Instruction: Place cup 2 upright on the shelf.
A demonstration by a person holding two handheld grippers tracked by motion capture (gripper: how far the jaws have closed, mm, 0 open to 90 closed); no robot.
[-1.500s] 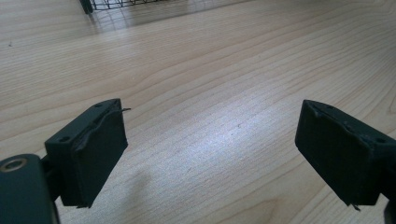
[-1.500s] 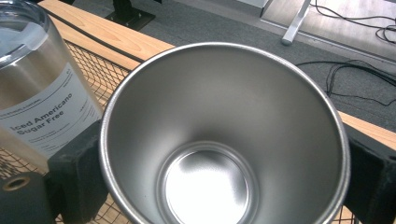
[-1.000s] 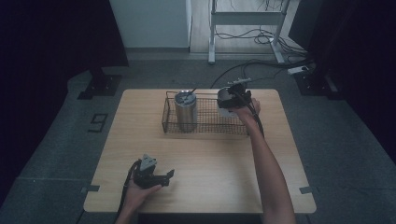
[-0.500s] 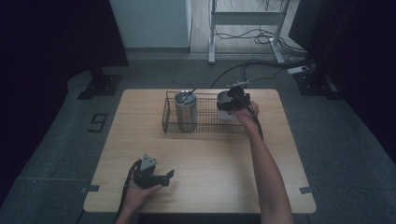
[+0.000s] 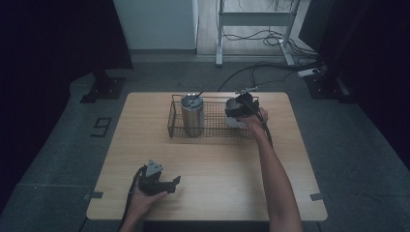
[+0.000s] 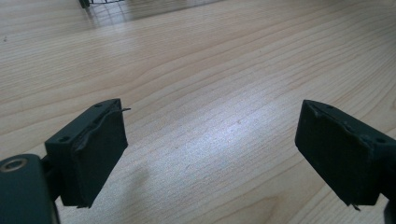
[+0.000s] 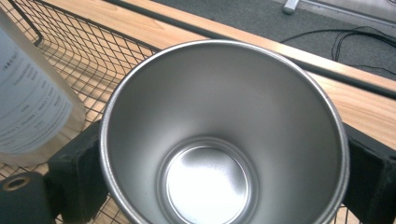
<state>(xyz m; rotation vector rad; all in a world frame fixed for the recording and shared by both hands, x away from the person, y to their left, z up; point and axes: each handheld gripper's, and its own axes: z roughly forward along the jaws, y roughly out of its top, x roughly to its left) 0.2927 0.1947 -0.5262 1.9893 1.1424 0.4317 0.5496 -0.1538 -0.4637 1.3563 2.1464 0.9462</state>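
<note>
High view puts your left gripper (image 5: 175, 181) low over the table (image 5: 227, 193) near its front-left corner, and your right gripper (image 5: 234, 109) over the right end of the wire basket (image 5: 170, 116) that sits along the table's back edge. Going left to right: the left gripper is idle; in the left gripper view its jaws stand well apart over bare wood with nothing between them, so leave that hand parked. Next comes the lidded tumbler (image 5: 192, 115), standing upright in the left half of the basket. Beside it, in the right half, is the open steel cup (image 7: 224, 135), and that is the piece you are handling: the right gripper view shows the black pads pressed against the cup's outer wall on both sides, just under the rim, so the right gripper is clamped on the cup. A translucent container with printed text (image 7: 28, 107) stands close on one side of it in that view. My reading is that you are setting the cup down into the basket. To do it well, keep the cup upright, lower it straight between the basket's right end and that neighbouring container without bumping either, and wait until the base sits flat on the wire floor before you ease the jaws off. Whether the base already touches the wire cannot be told from these views.
</note>
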